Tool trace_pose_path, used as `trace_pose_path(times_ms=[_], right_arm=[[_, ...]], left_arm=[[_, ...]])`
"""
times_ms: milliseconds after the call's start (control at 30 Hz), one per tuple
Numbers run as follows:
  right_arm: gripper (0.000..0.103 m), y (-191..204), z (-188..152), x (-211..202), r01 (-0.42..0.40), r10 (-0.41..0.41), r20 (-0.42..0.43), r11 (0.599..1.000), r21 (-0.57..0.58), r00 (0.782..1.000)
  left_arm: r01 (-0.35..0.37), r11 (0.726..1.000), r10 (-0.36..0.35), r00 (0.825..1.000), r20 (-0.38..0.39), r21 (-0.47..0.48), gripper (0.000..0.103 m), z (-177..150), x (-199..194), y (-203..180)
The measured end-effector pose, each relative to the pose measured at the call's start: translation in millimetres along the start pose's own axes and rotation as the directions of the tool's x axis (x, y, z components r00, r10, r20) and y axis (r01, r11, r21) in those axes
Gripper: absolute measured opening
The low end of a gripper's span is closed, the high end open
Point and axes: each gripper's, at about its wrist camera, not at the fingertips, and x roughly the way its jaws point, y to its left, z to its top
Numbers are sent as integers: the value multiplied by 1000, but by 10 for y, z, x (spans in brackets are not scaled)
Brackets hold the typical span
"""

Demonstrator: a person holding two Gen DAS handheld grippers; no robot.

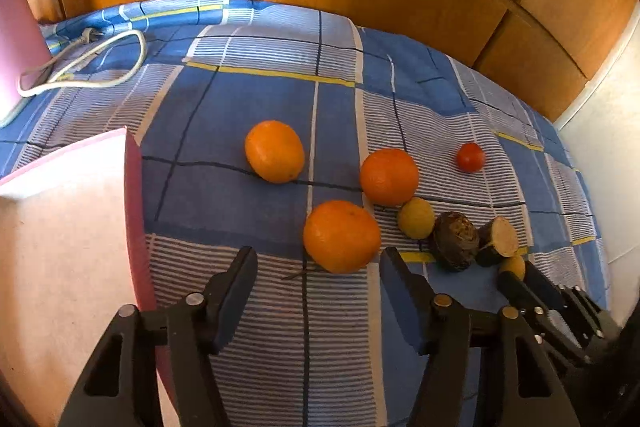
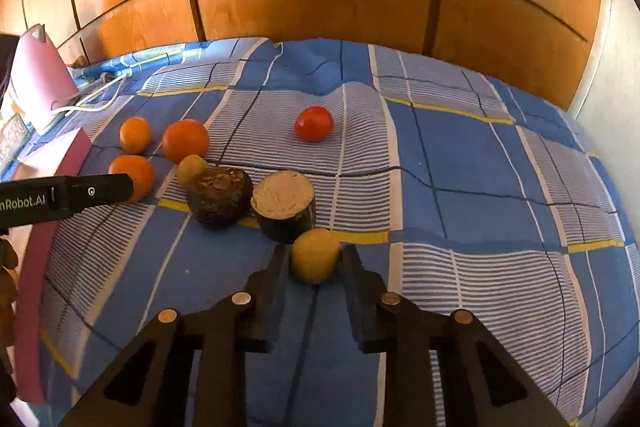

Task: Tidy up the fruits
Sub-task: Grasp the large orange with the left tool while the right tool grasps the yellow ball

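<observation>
1. Right gripper (image 2: 314, 257): held low over the checked bedsheet (image 2: 480, 163), closed around a small yellow fruit (image 2: 314, 255).
2. Left gripper (image 1: 318, 261): spread wide, empty, nearest orange (image 1: 341, 235) just ahead.
3. Pink box (image 1: 60, 227): borders the left side; bare sheet lies rightward.

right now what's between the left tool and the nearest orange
Nothing but bare striped bedsheet: in the left wrist view the open left tool sits just short of the orange, not touching it.

Checked cloth bedsheet (image 2: 460, 163); glossy wood wardrobe (image 2: 312, 7).
</observation>
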Motion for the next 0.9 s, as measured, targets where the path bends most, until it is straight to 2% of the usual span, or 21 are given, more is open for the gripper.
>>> trace_pose_path(times_ms=[100, 200, 367, 433, 667, 900], right_arm=[[27, -70, -2, 9, -22, 22, -5, 999, 29, 1000], [26, -131, -5, 14, -61, 61, -3, 996, 63, 998], [27, -132, -12, 19, -70, 70, 0, 995, 73, 998], [27, -119, -12, 21, -64, 64, -1, 996, 68, 998], [27, -120, -15, 27, -61, 62, -2, 996, 65, 998], [27, -99, -26, 46, -49, 49, -3, 997, 54, 999]], left_arm=[[53, 998, -54, 998, -19, -13, 51, 17, 56, -8], [48, 999, -48, 999, -20, -12, 51, 20, 91, -40], [28, 1000, -28, 1000, -6, -9, 50, 42, 125, -55], [41, 999, -41, 999, -2, -14, 40, 50, 126, -52], [47, 999, -47, 999, 14, -15, 39, -67, 20, -75], [44, 999, -44, 998, 46, 2, 39, -285, -288, -156]])
